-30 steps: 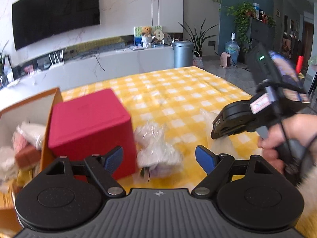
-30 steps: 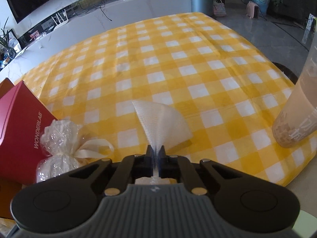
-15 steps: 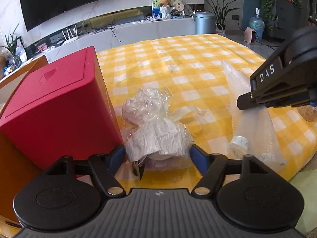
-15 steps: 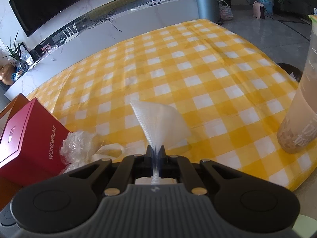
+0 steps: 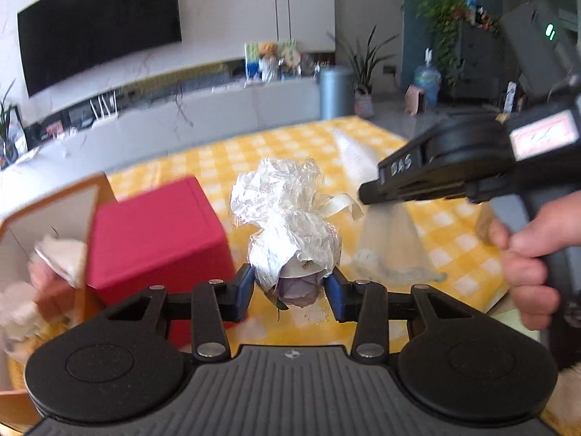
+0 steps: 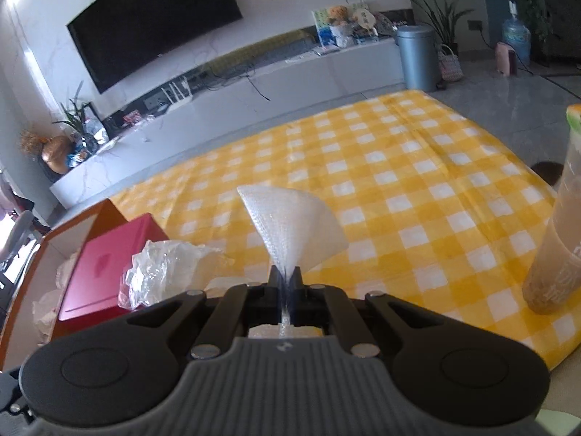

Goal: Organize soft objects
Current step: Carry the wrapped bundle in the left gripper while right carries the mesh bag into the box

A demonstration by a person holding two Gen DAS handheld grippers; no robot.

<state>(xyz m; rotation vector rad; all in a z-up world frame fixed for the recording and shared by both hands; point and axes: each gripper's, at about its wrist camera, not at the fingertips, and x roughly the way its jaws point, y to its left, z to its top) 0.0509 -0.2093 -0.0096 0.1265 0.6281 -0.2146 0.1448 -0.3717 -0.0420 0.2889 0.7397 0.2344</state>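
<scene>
My left gripper is shut on a crinkly cellophane-wrapped flower bundle with a cream ribbon, held up above the yellow checked table. My right gripper is shut on a white foam net sleeve, which fans out ahead of the jaws. The right gripper also shows in the left wrist view, to the right of the bundle, with the sleeve hanging below it. The bundle shows at the left in the right wrist view.
A red box stands left of the bundle, against an open orange box holding several soft white and pink items. A tall cup of brown drink stands at the table's right edge.
My left gripper closed on the wrapped bundle and lifted it off the table. My right gripper rose too, still holding the foam sleeve.
</scene>
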